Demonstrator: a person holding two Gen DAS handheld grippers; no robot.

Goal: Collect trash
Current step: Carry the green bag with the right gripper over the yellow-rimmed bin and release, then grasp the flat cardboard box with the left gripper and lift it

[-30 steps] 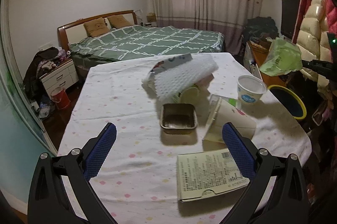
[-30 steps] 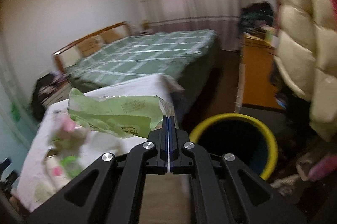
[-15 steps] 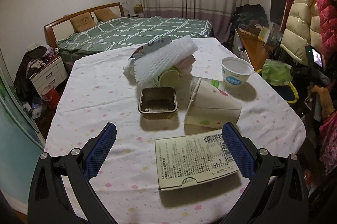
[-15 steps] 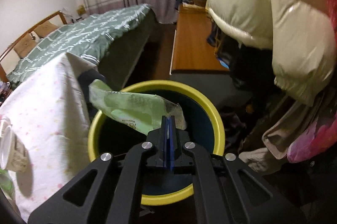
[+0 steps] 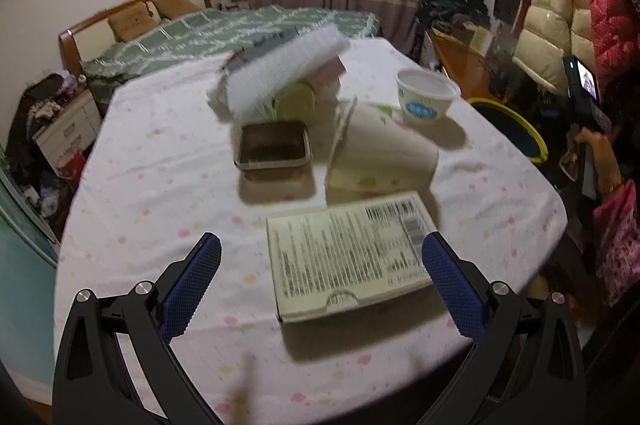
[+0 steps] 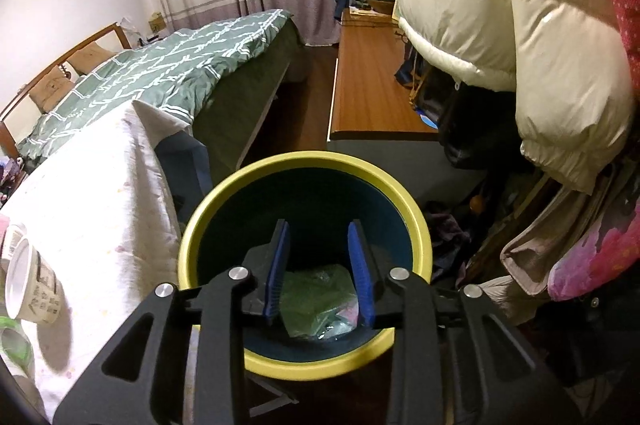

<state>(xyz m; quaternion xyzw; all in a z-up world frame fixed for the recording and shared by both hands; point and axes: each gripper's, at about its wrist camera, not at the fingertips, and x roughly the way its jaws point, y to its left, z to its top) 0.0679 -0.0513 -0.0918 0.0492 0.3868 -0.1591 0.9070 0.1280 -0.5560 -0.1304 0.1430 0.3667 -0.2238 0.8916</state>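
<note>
Over the mouth of the yellow-rimmed bin (image 6: 304,357), the right gripper (image 6: 320,271) hangs with its jaws narrowly parted, having just been opening; nothing is between the pads, and one green plastic bag (image 6: 316,299) lies loose at the bottom of the bin below them. The bin stands on the floor just beside the desk (image 6: 100,193), whose white dotted cloth hangs over the edge next to the bin's rim. On the desk side of the bin, the left gripper (image 5: 320,283) is spread wide and empty above the cloth, with one flat printed carton (image 5: 344,253) lying between its fingers and the desk's near edge. Farther from that edge than the carton are one shallow foil tray (image 5: 274,145) and one large paper cup (image 5: 380,153) tipped on its side, close together. Nearer the bin stands one upright white bowl (image 5: 426,99). Farthest from the near edge, one white foam net (image 5: 284,71) leans over a small heap of blurred packaging. Bare cloth lies open on the side of the tray away from the bin. Past the bin a strip of floor (image 6: 316,77) runs between one bed (image 6: 176,73) and one low wooden cabinet (image 6: 372,81).
</note>
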